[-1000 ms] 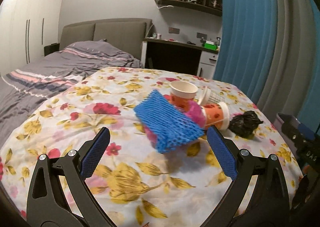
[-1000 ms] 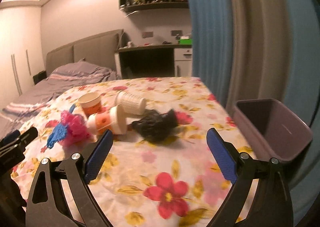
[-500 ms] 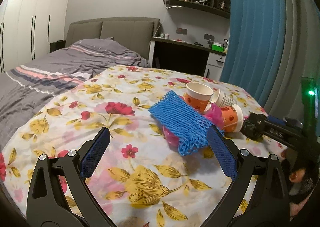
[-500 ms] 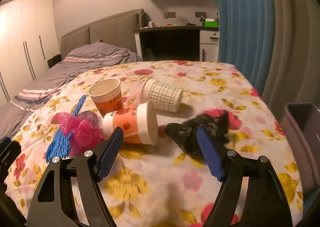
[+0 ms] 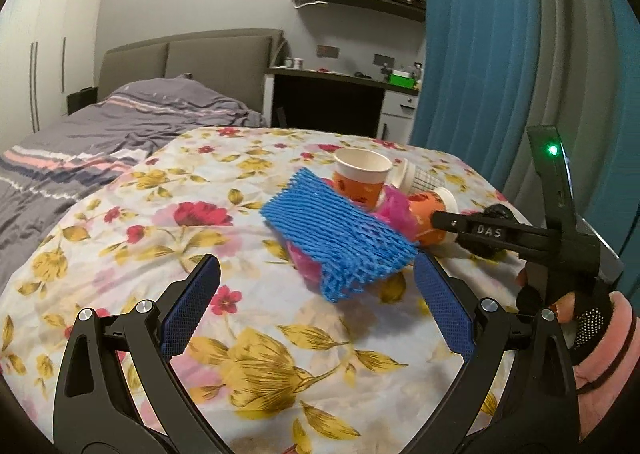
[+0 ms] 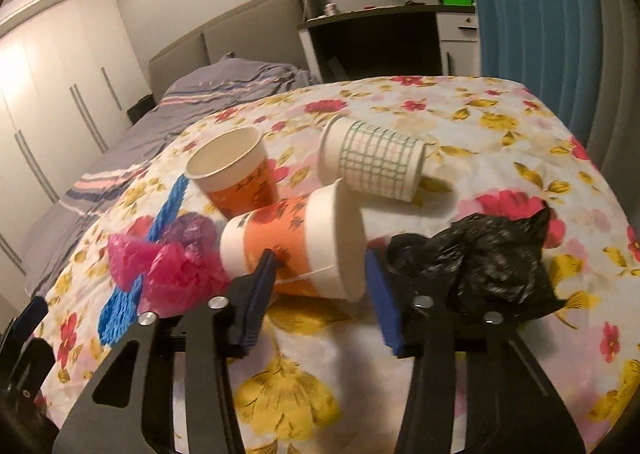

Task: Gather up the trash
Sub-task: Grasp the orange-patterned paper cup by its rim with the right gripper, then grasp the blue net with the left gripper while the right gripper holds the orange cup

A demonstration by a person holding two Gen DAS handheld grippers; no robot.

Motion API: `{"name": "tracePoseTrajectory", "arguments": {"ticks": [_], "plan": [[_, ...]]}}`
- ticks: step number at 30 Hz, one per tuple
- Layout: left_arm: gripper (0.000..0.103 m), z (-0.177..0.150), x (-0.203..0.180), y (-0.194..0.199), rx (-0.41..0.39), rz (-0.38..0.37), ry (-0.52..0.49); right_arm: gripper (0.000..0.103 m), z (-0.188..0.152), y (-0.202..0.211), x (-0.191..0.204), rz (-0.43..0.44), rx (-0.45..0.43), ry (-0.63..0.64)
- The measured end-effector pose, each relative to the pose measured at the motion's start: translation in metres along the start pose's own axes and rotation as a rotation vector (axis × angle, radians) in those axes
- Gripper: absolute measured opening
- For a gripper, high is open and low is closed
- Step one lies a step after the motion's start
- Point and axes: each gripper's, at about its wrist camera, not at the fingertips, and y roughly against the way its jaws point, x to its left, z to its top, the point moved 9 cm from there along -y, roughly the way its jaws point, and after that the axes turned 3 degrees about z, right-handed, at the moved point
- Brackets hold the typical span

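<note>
a pile of trash sits on a table covered by a flowery cloth. the right gripper is down at the pile, and its jaws have just been closing around an orange cup lying on its side. one blue pad sits against the cup's orange side and the other is at its wide white rim, but i cannot tell if both pads press on the cup, so it is not a sure grab. a crumpled black bag lies just beside that cup, right by the gripper's far finger. behind the lying cup stands an upright orange cup with its mouth open to the top. a white cup with green checks lies on its side near it. a bunch of pink plastic touches the lying cup, and a blue foam net rests on top of the pink plastic. the left gripper hangs over the cloth in front of the net with its jaws wide apart and nothing between them. from the left view, the right gripper's black arm reaches in from the side, held by a hand in a dark glove with a pink sleeve. a bed with a gray striped blanket is behind the table, and a blue curtain hangs off to the side.
</note>
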Motion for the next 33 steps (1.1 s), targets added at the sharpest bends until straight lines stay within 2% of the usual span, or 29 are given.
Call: {"name": "tracePoseTrajectory", "arguments": {"ticks": [2,5,7,10,12,18,29,31,33], "plan": [[0.096,-0.001,-0.005,-0.002,0.009,-0.010,-0.012,0.025,-0.003,0.004,0.006,0.017,0.000,0.012],[0.096,-0.005,-0.010,-0.006,0.032,-0.044,-0.008,0.014,-0.006,0.012,0.014,0.044,-0.007,0.027],[0.096,-0.007,-0.011,-0.010,0.059,-0.085,0.020,0.010,-0.007,0.019,0.020,0.051,-0.022,0.044],[0.092,-0.009,-0.008,-0.014,0.086,-0.095,0.056,0.004,-0.008,0.030,0.027,0.044,-0.052,0.067],[0.090,-0.011,-0.005,-0.018,0.102,-0.091,0.068,0.004,-0.007,0.039,0.028,0.033,-0.075,0.069],[0.067,-0.014,-0.008,-0.028,0.141,-0.119,0.094,0.004,-0.008,0.064,0.027,0.004,-0.133,0.081],[0.028,-0.021,-0.014,-0.042,0.201,-0.207,0.155,0.004,-0.015,0.088,0.029,0.020,-0.170,0.074],[0.014,-0.022,-0.016,-0.042,0.201,-0.208,0.146,0.004,-0.017,0.091,0.029,0.023,-0.172,0.075],[0.007,-0.023,-0.017,-0.042,0.202,-0.213,0.149,0.004,-0.018,0.094,0.029,0.022,-0.177,0.077]]}}
